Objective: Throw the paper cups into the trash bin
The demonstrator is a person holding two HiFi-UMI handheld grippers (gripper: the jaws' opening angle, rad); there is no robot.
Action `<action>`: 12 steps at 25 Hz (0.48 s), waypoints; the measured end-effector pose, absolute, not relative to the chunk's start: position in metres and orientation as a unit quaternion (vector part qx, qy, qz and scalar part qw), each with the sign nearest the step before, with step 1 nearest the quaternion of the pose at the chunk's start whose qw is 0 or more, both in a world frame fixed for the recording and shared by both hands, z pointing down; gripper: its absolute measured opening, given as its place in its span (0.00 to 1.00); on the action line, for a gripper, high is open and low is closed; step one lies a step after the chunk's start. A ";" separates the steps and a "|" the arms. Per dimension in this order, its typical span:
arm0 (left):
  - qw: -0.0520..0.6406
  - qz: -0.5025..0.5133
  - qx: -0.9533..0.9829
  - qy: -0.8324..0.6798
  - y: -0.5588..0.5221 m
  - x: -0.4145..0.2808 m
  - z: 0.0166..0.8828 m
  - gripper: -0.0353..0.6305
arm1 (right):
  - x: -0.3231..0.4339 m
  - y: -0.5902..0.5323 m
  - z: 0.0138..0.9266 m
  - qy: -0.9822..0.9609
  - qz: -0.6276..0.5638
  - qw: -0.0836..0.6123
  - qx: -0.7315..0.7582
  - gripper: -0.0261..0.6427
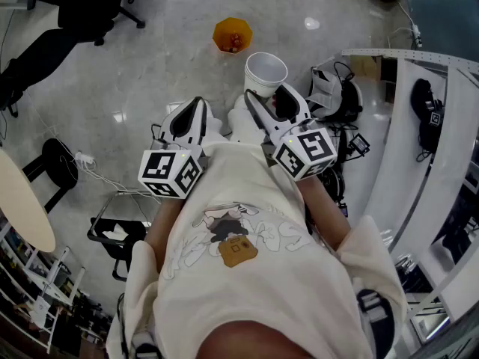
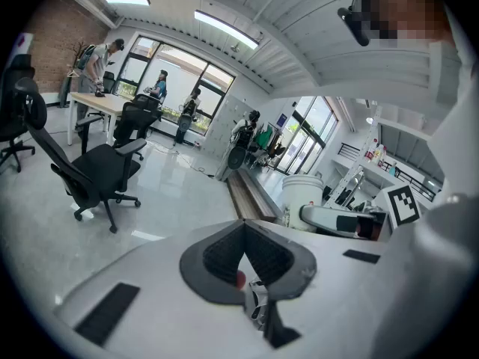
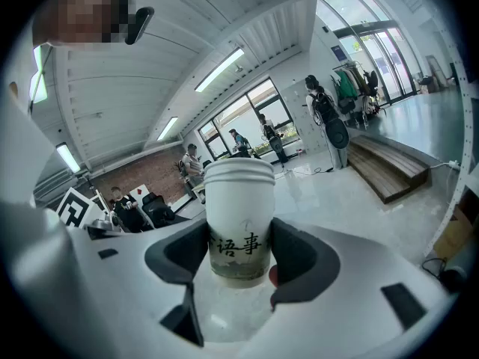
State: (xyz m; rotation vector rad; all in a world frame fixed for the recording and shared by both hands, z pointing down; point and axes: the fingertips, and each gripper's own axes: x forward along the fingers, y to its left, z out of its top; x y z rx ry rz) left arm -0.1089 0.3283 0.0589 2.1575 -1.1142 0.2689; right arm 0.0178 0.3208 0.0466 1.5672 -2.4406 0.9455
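- Between the right gripper's (image 3: 239,264) fingers (image 3: 299,256) a paper cup (image 3: 239,200) is sitting, both pads pressing its lower wall and its long axis running out along the fingers.
- Ahead and slightly left of the cup, an orange bin (image 1: 232,34) is standing on the floor (image 1: 135,73), apart from it; the right gripper is nearer.
- Alongside, the left gripper (image 1: 191,118) is hovering, fingers together on nothing.

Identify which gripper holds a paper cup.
The right gripper: its jaws clamp a white paper cup, while the left gripper is shut on nothing.
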 end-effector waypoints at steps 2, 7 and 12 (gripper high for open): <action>0.349 0.094 0.823 -0.438 0.327 -0.109 0.062 0.06 | 0.027 0.329 0.050 -0.797 0.314 0.046 0.513 0.44; 0.325 0.079 0.824 -0.457 0.318 -0.111 0.049 0.06 | 0.046 0.347 0.057 -0.787 0.332 0.040 0.518 0.44; 0.322 0.087 0.823 -0.459 0.321 -0.101 0.047 0.06 | 0.060 0.352 0.055 -0.792 0.331 0.022 0.512 0.44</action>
